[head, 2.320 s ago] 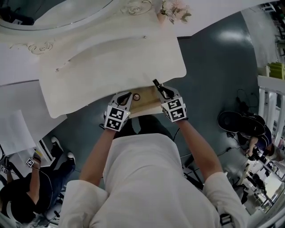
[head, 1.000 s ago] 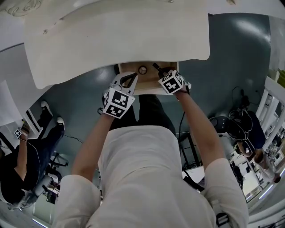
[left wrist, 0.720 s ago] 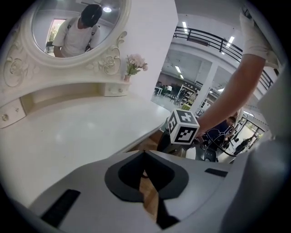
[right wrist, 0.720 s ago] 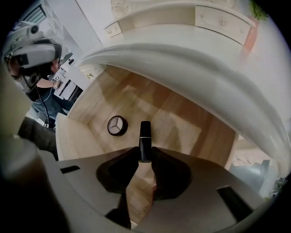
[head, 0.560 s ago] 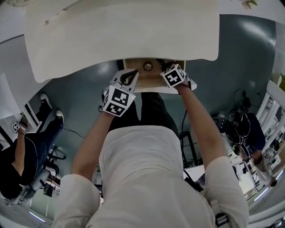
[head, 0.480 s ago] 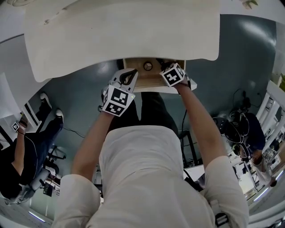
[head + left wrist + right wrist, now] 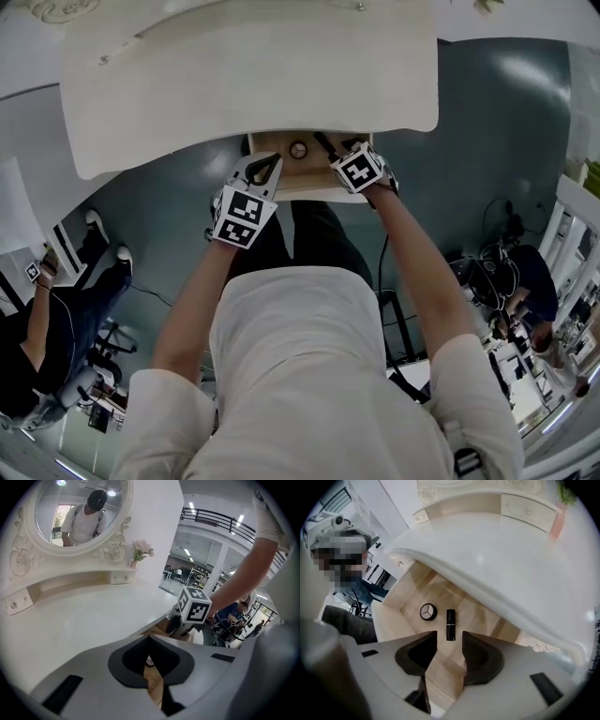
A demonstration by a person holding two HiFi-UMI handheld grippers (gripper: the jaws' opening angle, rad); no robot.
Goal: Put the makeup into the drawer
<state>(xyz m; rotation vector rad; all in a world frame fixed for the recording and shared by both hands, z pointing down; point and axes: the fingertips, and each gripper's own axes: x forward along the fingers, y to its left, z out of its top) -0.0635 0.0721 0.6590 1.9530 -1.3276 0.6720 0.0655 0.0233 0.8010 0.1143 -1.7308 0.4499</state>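
Open drawer (image 7: 436,590) under table (image 7: 487,550) front edge holds compact (image 7: 428,612) and lipstick (image 7: 450,624). Right tongs (image 7: 449,637) just opened, released, over loose lipstick. Left tongs (image 7: 149,640) clenched, empty.

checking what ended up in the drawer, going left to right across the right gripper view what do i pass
drawer wall → round compact → black lipstick tube → pink vase, far right, up on the tabletop
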